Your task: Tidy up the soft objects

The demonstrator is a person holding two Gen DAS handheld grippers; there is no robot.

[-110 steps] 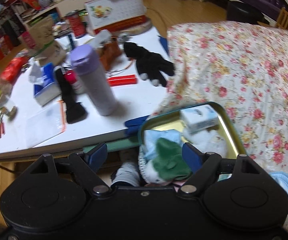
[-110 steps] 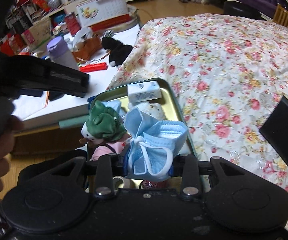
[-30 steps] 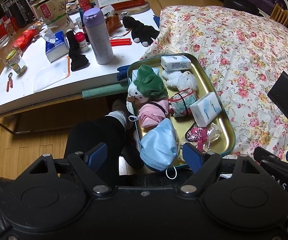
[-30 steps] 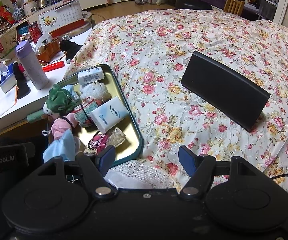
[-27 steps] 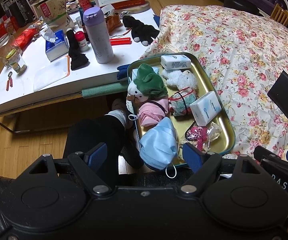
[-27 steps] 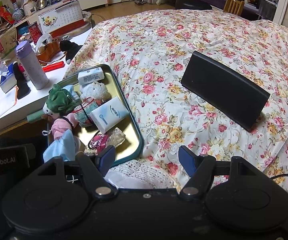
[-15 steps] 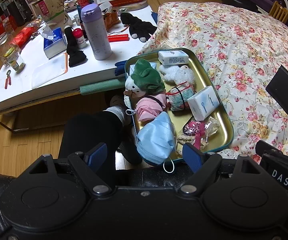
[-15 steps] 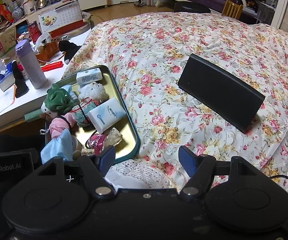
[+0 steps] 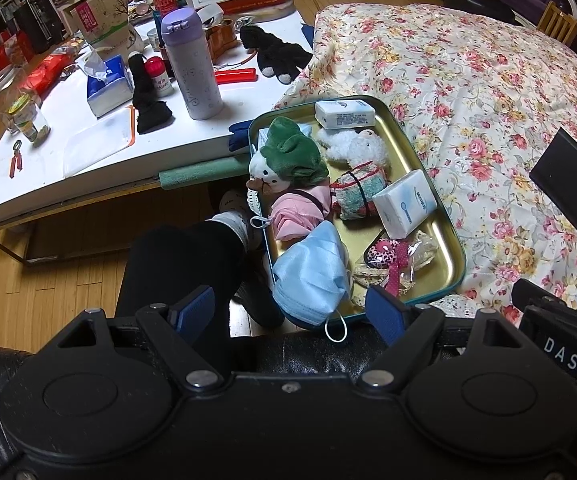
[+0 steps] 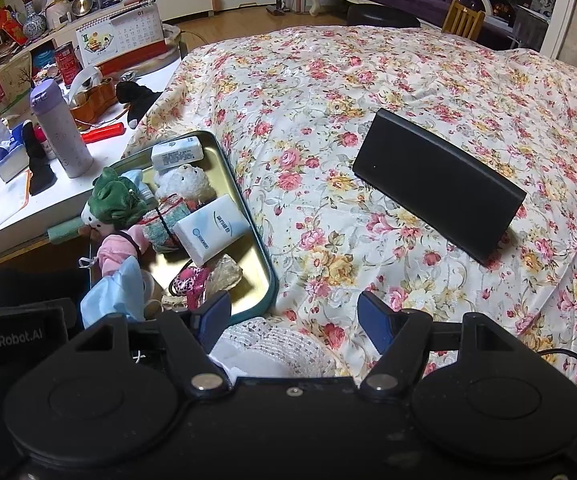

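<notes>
A gold tray (image 9: 446, 224) (image 10: 254, 224) lies at the floral bed's edge. It holds a green-hooded plush (image 9: 288, 158) (image 10: 114, 198), a white teddy (image 9: 354, 146) (image 10: 182, 182), a pink cloth (image 9: 294, 216), a rolled striped cloth (image 9: 354, 196), two tissue packs (image 9: 404, 204) (image 9: 344, 114), a pink leopard item (image 9: 384, 250) and a blue face mask (image 9: 310, 276) (image 10: 114, 294) that hangs over the near rim. My left gripper (image 9: 290, 312) is open above the near rim, nothing between its fingers. My right gripper (image 10: 294, 314) is open over the bedspread, right of the tray.
A black box (image 10: 436, 184) lies on the bedspread (image 10: 368, 92). The white low table (image 9: 88, 152) on the left carries a purple flask (image 9: 192, 64), a tissue box (image 9: 108, 84), black gloves (image 9: 276, 54) and clutter. A person's black-trousered leg (image 9: 180, 264) is below the tray.
3.7 s ago the right gripper held the blue mask over the tray; now the mask lies on the tray's near end and both grippers are pulled back. Little has changed over the last second.
</notes>
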